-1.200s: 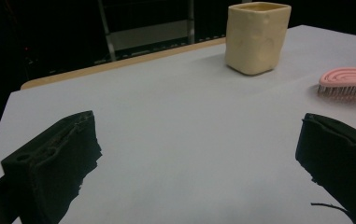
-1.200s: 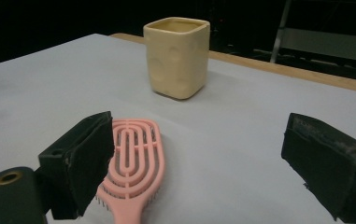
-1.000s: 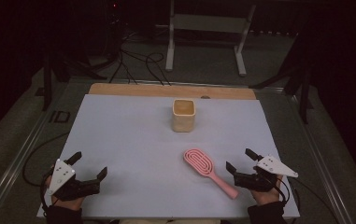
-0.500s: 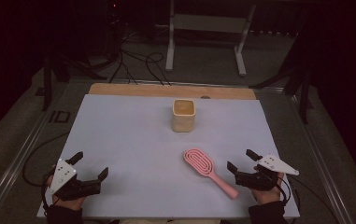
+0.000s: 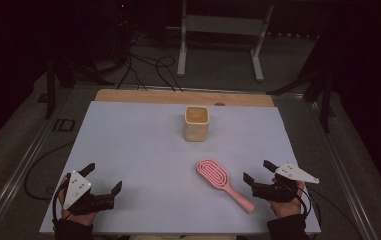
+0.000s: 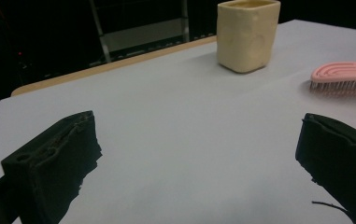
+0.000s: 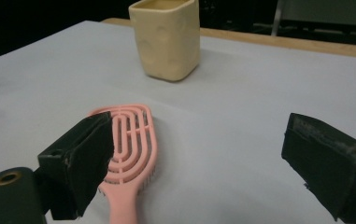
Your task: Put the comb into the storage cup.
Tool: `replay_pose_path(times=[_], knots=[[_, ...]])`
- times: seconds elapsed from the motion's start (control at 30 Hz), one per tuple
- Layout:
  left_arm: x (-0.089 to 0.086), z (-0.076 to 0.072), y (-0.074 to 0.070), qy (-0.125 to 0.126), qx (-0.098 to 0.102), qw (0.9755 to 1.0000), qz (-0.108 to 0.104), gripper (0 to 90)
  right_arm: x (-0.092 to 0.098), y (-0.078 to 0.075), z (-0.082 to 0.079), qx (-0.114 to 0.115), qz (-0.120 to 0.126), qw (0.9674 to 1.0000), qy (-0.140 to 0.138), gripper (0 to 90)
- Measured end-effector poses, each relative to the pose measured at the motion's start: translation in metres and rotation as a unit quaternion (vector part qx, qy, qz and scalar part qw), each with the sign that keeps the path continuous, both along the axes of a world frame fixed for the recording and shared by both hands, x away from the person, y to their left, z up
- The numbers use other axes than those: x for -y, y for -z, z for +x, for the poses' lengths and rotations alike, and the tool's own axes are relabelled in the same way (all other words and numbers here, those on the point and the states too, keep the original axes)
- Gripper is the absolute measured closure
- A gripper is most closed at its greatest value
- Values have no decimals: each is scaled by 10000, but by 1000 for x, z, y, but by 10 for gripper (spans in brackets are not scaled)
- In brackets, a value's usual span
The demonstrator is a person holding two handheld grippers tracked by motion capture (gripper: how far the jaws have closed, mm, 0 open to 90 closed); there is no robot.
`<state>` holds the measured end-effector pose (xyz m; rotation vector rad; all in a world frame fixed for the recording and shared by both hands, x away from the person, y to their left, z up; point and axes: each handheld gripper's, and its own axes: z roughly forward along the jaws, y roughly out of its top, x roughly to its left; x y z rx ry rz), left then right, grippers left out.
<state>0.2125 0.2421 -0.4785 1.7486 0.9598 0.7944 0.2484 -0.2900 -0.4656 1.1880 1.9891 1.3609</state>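
At the table's near edge the left gripper (image 5: 100, 182) rests with jaws apart, holding nothing; the right gripper (image 5: 259, 172) sits opposite, jaws apart, just beside the handle of the pink hairbrush (image 5: 223, 184); farther back, centred on the white tabletop (image 5: 133, 140), stands the yellow cup (image 5: 196, 123).

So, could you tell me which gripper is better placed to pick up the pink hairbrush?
The right gripper: open, beside the hairbrush handle. The left gripper, also open, sits across the table.
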Motion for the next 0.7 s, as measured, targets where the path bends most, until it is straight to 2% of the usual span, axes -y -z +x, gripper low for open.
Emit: replay_pose_path(times=[0.17,0.23,0.27,0.37,0.4,0.5,0.53,0.7], knots=[[-4,1,0,-88,-8,9999,-51,0,-5,-3,5,-145,-132,9998,-50,91],[-5,1,0,-116,-9,9999,-68,0,-8,-7,8,-197,-143,9997,-86,91],[-4,1,0,-119,-4,9999,-55,0,-11,-14,10,-223,-228,9994,-110,91],[-3,1,0,-129,6,9999,-22,0,-14,-20,13,-271,-336,9990,-144,91],[-3,1,0,-120,7,9999,-3,0,-17,-24,15,-322,-442,9983,-193,91],[-1,1,0,-105,17,9999,-7,0,-20,-26,18,-427,-506,9976,-213,91],[-1,2,0,-114,24,9999,-8,0,-23,-27,21,-526,-619,9964,-232,90],[-1,2,0,-121,29,9999,0,0,-28,-32,25,-685,-815,9939,-284,90]])
